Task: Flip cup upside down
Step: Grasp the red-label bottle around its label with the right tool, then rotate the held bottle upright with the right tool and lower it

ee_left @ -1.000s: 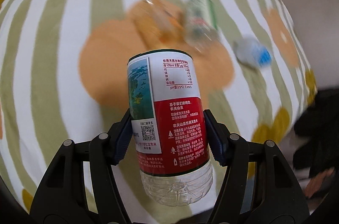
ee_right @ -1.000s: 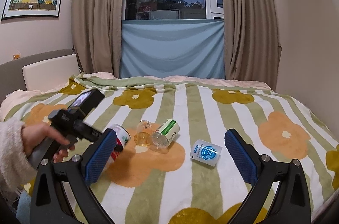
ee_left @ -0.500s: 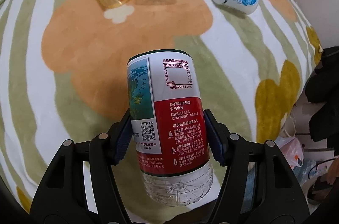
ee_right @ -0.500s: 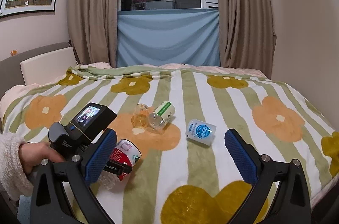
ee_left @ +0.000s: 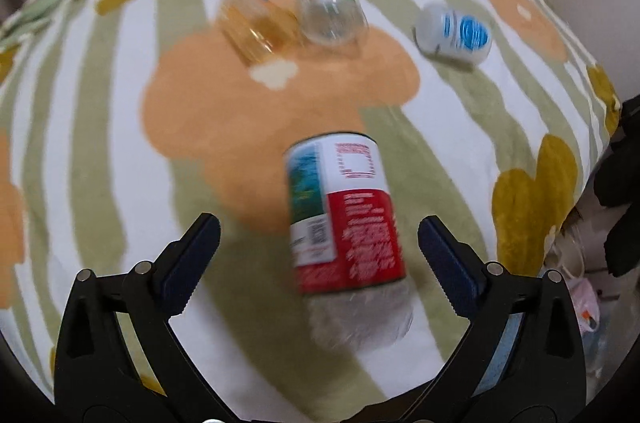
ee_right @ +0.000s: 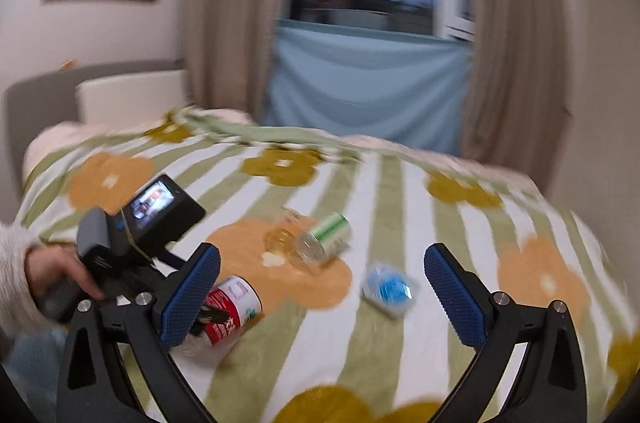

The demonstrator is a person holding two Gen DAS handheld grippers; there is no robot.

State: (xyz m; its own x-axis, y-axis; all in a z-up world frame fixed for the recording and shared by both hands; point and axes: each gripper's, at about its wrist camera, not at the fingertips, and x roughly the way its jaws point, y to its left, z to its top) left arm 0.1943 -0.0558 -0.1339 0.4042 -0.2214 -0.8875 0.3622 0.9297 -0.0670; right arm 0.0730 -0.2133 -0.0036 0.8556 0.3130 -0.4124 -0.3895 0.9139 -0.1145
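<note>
- The left gripper (ee_left: 319,243) has its fingers spread wide, clear of the clear plastic cup with a red-and-white printed label (ee_left: 344,223); this looks like the release step, with the cup between the fingers but touched by neither.
- That cup rests on the striped green-and-white bed cover with orange flower shapes (ee_left: 100,143), its labelled end pointing away from the gripper and its bare ribbed end nearest it. Motion blur hides whether it stands or leans.
- Beyond the red-labelled cup lie an amber see-through cup (ee_left: 256,27) and a clear cup with a green label (ee_left: 332,11), touching, both on their sides; to their right, a white cup with a blue round mark (ee_left: 454,33).
- The soft cover may let a light cup tip, so I judge the next move calls for checking that it sits steady.
- The right gripper (ee_right: 322,289) hovers wide and empty.
</note>
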